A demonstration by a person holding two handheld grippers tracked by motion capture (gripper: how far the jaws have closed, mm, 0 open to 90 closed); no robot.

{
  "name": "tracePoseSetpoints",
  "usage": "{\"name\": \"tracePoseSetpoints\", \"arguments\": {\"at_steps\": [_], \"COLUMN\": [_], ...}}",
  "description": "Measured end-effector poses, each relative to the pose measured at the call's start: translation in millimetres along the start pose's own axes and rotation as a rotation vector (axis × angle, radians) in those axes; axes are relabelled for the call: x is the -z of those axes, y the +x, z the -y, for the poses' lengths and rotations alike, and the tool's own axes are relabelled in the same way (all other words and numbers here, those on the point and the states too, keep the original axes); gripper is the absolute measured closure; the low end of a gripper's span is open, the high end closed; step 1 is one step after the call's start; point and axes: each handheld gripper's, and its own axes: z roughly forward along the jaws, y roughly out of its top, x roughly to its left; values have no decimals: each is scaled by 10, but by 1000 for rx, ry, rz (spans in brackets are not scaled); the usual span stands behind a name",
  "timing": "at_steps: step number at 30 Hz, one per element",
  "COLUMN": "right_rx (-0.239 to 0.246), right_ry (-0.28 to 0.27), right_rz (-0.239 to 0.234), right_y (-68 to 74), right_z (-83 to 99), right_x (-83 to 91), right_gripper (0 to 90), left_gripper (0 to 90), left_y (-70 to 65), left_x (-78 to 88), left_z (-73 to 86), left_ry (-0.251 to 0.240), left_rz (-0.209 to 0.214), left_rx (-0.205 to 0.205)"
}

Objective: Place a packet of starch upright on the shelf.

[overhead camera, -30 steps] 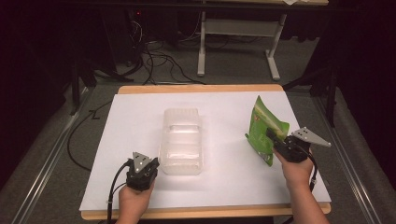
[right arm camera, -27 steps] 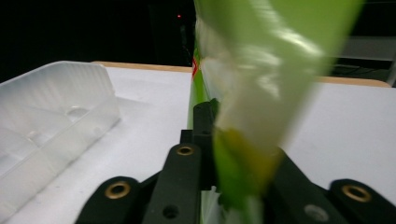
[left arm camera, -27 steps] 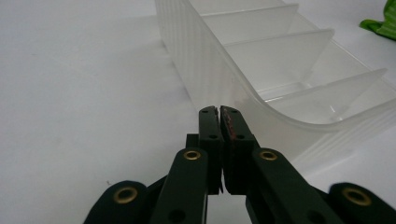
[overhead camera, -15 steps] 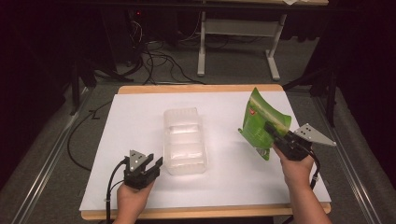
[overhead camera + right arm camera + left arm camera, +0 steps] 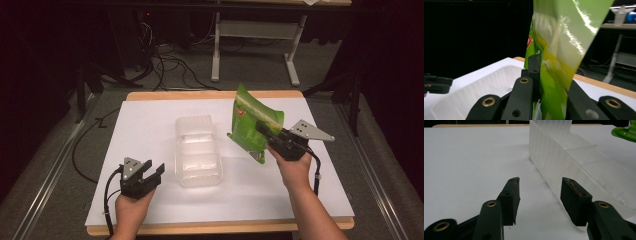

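A white table [image 5: 150, 130] carries a clear plastic tray [image 5: 198, 150] at its middle, a green pouch [image 5: 252, 125] is held tilted above the table just right of the tray by the clamped right gripper [image 5: 267, 134], and the left gripper [image 5: 152, 172], jaws just spread with nothing between them, sits beside the tray's near left corner.

Dark room, grey carpet floor [image 5: 60, 165], white desk frame [image 5: 252, 47], tangled cables [image 5: 165, 60]

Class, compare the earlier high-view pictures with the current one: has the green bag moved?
Yes. The green bag, clamped in the right gripper, has risen off the table and swung left, toward the clear plastic container, which stayed put.
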Motion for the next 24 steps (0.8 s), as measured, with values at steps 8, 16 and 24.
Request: {"name": "tracePoseSetpoints", "arguments": {"at_steps": [8, 16, 24], "right_rx": [10, 29, 31], "right_ry": [-17, -6, 26], "right_rz": [-80, -157, -237], "right_y": [186, 407, 569], "right_z": [-104, -187, -174], "right_x": [-296, -552, -755], "right_gripper": [875, 875, 875], "left_gripper": [492, 487, 486], "left_y": [29, 33, 43], "left_x": [8, 16, 24], "left_z": [-4, -1, 0], "left_ry": [0, -2, -8], "left_rz": [-4, -5, -1], "left_rx": [-18, -27, -31]}}
